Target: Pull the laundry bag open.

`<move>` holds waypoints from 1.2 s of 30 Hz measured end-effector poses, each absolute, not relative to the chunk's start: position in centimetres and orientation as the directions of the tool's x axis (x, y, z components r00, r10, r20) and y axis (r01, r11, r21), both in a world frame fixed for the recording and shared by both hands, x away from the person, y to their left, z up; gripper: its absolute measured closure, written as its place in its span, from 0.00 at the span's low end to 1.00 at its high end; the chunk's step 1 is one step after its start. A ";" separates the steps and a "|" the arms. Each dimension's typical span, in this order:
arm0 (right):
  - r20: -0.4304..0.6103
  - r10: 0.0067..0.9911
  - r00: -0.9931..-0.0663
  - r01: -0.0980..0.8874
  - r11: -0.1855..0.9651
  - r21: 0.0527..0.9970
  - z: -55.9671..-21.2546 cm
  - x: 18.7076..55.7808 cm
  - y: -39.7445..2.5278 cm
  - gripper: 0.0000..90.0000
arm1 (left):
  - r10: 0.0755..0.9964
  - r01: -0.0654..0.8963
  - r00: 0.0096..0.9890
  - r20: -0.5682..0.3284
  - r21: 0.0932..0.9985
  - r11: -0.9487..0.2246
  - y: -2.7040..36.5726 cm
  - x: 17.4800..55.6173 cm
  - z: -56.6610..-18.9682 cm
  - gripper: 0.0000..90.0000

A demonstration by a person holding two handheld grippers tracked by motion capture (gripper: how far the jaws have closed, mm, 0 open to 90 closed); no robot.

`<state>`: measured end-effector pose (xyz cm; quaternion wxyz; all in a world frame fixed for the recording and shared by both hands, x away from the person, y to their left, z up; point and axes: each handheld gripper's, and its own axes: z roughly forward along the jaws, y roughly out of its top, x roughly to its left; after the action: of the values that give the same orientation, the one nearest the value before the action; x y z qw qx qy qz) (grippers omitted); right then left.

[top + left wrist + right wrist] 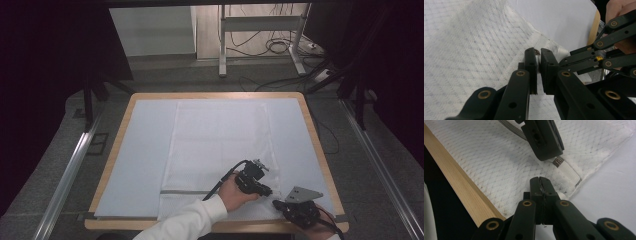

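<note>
Two hand-held grippers: both low at the lower right of the high view, close together over the cloth's near right corner.
Left hand-held gripper (264, 190): jaws nearly together with a thin slit between them; in the left gripper view (537, 72) a small dark bit sits at the tips, so it looks pinched on the cloth edge, but I cannot tell for sure.
Right hand-held gripper (278, 204): in the right gripper view (541, 195) jaws pressed flat together, tips down at the corner hem; whether fabric is caught between them I cannot tell.
Cloth (220, 145): white mesh weave, spread flat down the middle of the frame, its near edge running to the bottom edge of the tabletop (312, 125).
Corner hem (570, 175): thicker ribbed band at the cloth's corner, centre right in the right gripper view, just beyond the right jaws.
Handling, my read: light, limp, no stiffness; will drape and drag, not slippery. Open weave could snag on jaw edges.
Where to grip: hem band or corner, not mid-panel; doubled edge gives the pads more to bite.
Left hand (234, 192): sleeve enters from bottom centre, wrist angled right, gripper pointing toward the corner.
Right hand (320, 231): at bottom right edge, gripper pointing up-left toward the same corner.
Grey sheet (145, 150): under the cloth, covers the tabletop.
</note>
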<state>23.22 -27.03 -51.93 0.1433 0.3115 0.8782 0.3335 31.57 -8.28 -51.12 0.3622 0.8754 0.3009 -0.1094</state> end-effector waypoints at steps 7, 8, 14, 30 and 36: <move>-0.039 0.643 -0.765 0.453 0.581 0.676 -51.9 23.3 -27.1 0.99 | 0.449 0.606 0.795 -0.408 0.564 -0.561 -8.3 31.6 -51.0 0.97; -0.036 0.644 -0.764 0.456 0.578 0.677 -51.9 23.3 -27.1 0.99 | 0.449 0.606 0.795 -0.407 0.563 -0.562 -8.3 31.6 -51.1 0.97; -0.029 0.644 -0.764 0.458 0.575 0.678 -52.0 23.3 -27.2 0.99 | 0.449 0.597 0.802 -0.394 0.563 -0.571 -8.4 31.5 -51.1 0.97; 0.023 0.739 -0.673 0.500 0.432 0.751 -50.2 26.7 -29.4 0.99 | 0.444 0.592 0.805 -0.393 0.571 -0.569 -8.5 31.6 -51.4 0.97; 0.069 0.725 -0.686 0.526 0.428 0.735 -50.5 30.6 -28.2 0.99 | 0.446 0.596 0.802 -0.397 0.569 -0.566 -8.5 31.6 -51.4 0.97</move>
<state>30.64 -28.16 -50.49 0.1301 0.3745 0.8349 0.3819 31.59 -8.54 -51.39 0.3593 0.8786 0.2967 -0.1044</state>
